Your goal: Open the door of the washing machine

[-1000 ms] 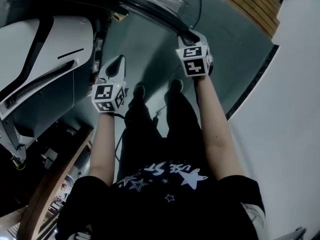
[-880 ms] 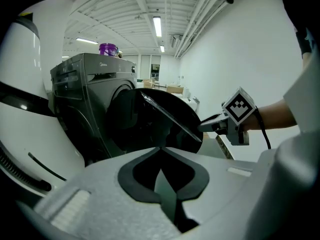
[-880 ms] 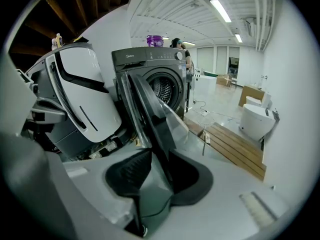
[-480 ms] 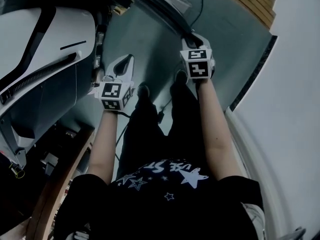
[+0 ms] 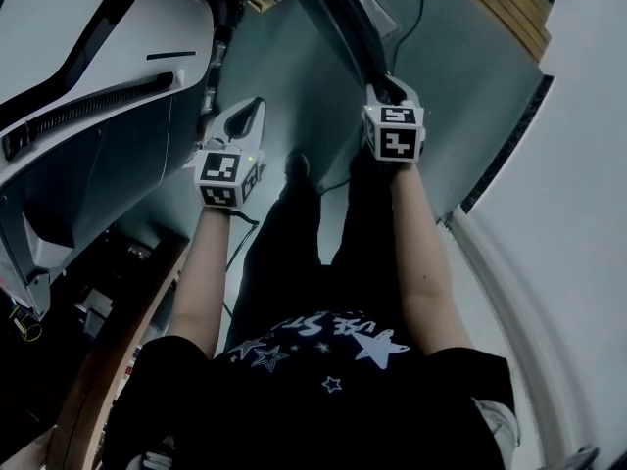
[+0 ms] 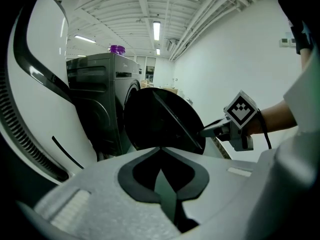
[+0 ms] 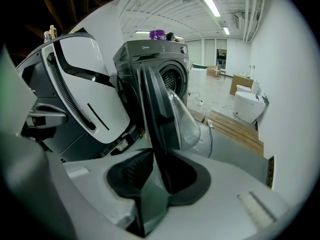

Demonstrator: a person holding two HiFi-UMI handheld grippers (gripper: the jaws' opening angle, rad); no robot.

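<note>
Right claw is closing on the outer rim of the door. The dark rim stands between its two jaws, edge-on to the camera, with the left pad against it. Seen from the left claw's camera, the same claw reaches in from the right and its tips meet the door's edge.

The door is partly open and swung out from the front of the washing machine. The round drum opening shows behind it. The clear glass bowl on the door's inner side bulges to the right. A purple thing sits on top of the machine.

Left claw holds nothing, and its jaws are pressed together with the tips meeting. It hangs in the air near the door's dark face, apart from it, and points toward it. From the head view it sits left of the person's legs, and the right claw is higher up at the door's rim.

A white casing with black stripes and a ribbed black strip stands to the left, just beside the washing machine. Wooden planks lie on the grey floor to the right, near a white wall.
</note>
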